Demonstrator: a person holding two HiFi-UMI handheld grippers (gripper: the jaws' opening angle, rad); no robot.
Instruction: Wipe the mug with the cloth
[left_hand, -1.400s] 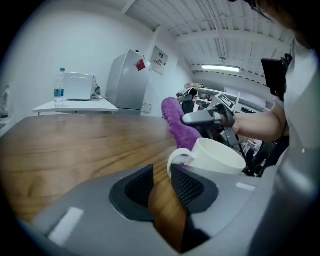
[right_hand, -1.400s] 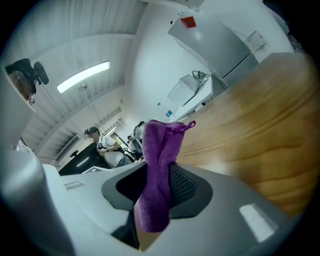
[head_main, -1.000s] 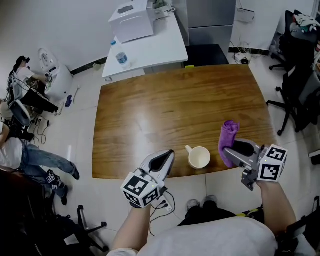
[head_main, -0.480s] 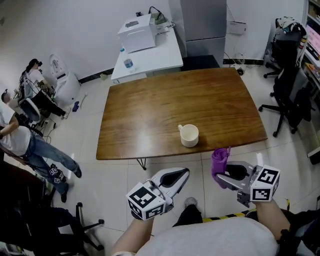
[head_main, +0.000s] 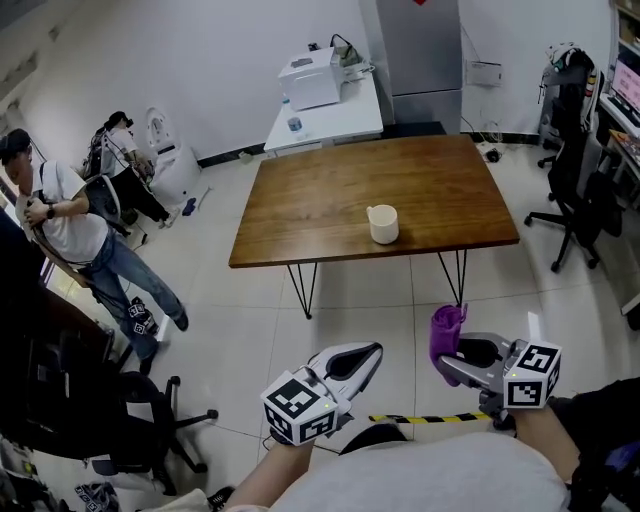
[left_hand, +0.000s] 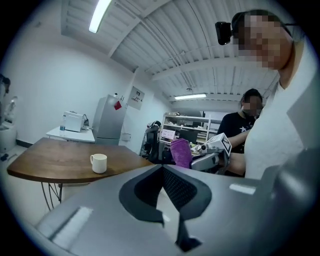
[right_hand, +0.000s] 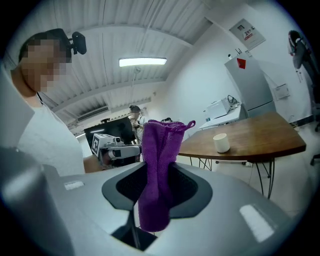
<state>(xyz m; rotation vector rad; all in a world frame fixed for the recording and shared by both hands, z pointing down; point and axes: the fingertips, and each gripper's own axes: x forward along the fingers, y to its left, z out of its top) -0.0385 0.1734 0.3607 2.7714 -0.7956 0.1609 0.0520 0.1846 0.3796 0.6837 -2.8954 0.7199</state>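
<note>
The mug (head_main: 383, 223) stands upright on the wooden counter (head_main: 330, 190) in the upper centre of the head view. It sits right of the counter's middle, toward the near edge, with its handle at its upper left. Both grippers are at the bottom of the frame over the tiled floor (head_main: 250, 320), well apart from the counter.

The left gripper (head_main: 372, 352), at lower centre, has its fingers pressed together with nothing between them. Its own view shows the two dark pads meeting along one line. There the mug (left_hand: 99, 163) is small at centre left, handle to the left.

The right gripper (head_main: 446, 368), at lower right, has its fingers clamped on the purple cloth (head_main: 447, 332), which stands up from them as a bunched roll. In the right gripper view the cloth (right_hand: 158, 165) fills the centre. It rises above the fingers and hangs a little below them. The mug (right_hand: 220, 142) sits at right on the counter, and the left gripper (right_hand: 131, 149) shows just left of the cloth.

Beyond the counter, at the top of the head view, a printer (head_main: 312, 77) sits on a white table (head_main: 330, 122). A person (head_main: 70, 230) stands at the left edge. A chair (head_main: 135, 420) is at lower left.
</note>
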